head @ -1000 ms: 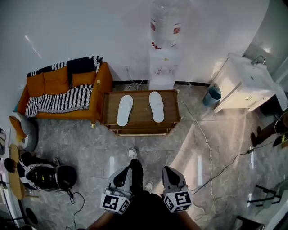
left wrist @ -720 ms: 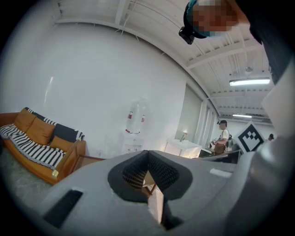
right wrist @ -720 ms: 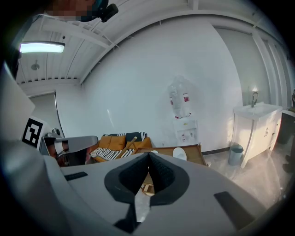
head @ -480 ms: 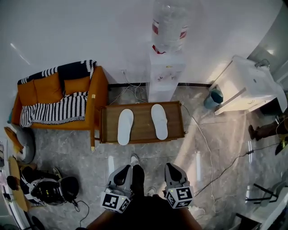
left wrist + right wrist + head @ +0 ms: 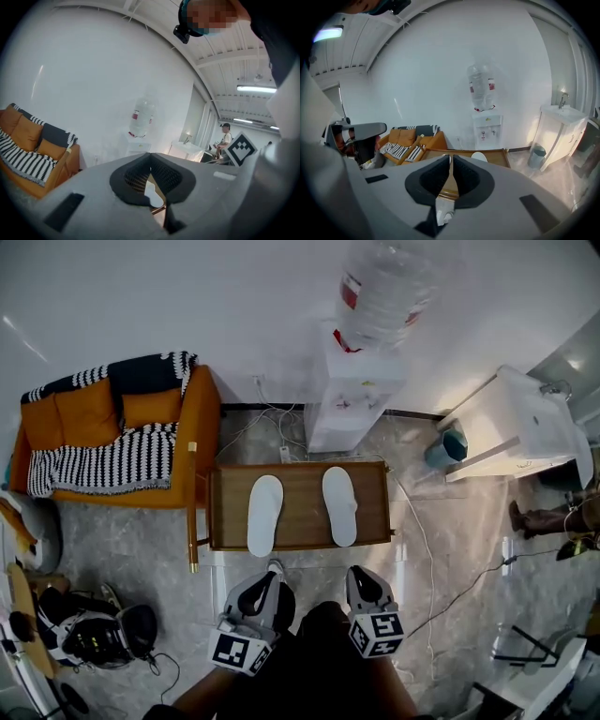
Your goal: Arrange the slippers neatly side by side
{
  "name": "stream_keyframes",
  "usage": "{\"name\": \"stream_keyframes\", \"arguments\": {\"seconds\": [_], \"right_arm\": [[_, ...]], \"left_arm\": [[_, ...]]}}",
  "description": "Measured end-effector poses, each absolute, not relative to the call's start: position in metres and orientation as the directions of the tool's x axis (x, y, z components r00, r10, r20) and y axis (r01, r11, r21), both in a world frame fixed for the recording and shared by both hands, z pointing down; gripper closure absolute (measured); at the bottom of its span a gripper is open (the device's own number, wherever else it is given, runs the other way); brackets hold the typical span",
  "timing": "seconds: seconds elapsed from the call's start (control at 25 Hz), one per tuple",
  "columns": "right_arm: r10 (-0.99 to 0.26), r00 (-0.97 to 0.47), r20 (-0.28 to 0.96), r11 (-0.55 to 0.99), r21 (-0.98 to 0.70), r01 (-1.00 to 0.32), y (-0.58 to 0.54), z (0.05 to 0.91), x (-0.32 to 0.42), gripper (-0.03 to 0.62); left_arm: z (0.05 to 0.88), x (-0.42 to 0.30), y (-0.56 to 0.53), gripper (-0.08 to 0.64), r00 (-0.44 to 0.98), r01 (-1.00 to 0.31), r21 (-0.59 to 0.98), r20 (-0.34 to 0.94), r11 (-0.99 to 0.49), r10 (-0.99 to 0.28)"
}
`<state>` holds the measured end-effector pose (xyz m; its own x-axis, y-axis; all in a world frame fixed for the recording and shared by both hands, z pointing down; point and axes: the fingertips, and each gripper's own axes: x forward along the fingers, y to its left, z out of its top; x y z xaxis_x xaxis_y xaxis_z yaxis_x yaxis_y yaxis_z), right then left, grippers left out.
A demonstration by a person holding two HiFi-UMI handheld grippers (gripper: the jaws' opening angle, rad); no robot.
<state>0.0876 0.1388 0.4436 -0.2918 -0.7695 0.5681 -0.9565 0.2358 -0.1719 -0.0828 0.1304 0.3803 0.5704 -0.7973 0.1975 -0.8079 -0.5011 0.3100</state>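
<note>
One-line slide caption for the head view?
Left slipper and right slipper lie apart on the wooden table; left tool and right tool, shut and empty, hover before it.

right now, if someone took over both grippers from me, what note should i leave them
Left gripper: shut, empty, held near the table's front edge.
Right gripper: shut, empty, level with the left one.
Things: both white slippers lie on the low wooden table. The left-hand slipper and right-hand slipper lie apart with bare wood between them, not quite parallel.
Done: nothing gripped or touched.
Left: open the jaws, bring the slippers together, and line them up side by side.
</note>
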Motion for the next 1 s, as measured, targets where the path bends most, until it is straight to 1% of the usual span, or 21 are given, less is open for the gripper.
{"name": "stream_keyframes", "arguments": {"seconds": [0.2, 0.44, 0.6, 0.84, 1.0], "right_arm": [[-0.756, -0.280, 0.592, 0.223, -0.169, -0.960, 0.103, 0.455, 0.096, 0.577], [-0.719, -0.288, 0.632, 0.236, -0.168, -0.957, 0.067, 0.482, 0.114, 0.574], [-0.677, -0.298, 0.673, 0.264, -0.156, -0.952, 0.045, 0.501, 0.126, 0.574], [-0.646, -0.338, 0.684, 0.275, -0.205, -0.939, 0.014, 0.523, 0.138, 0.574], [-0.616, -0.343, 0.709, 0.279, -0.211, -0.937, 0.000, 0.545, 0.136, 0.550]], "left_arm": [[0.382, -0.077, 0.106, 0.543, 0.578, -0.806, 0.302, 0.221, -0.509, -0.786], [0.389, -0.058, 0.076, 0.543, 0.552, -0.827, 0.274, 0.233, -0.491, -0.800], [0.392, -0.045, 0.055, 0.543, 0.532, -0.835, 0.306, 0.242, -0.456, -0.812], [0.388, -0.027, 0.016, 0.543, 0.477, -0.873, 0.250, 0.256, -0.419, -0.841], [0.390, -0.034, -0.003, 0.543, 0.453, -0.885, 0.237, 0.238, -0.401, -0.859]]}}
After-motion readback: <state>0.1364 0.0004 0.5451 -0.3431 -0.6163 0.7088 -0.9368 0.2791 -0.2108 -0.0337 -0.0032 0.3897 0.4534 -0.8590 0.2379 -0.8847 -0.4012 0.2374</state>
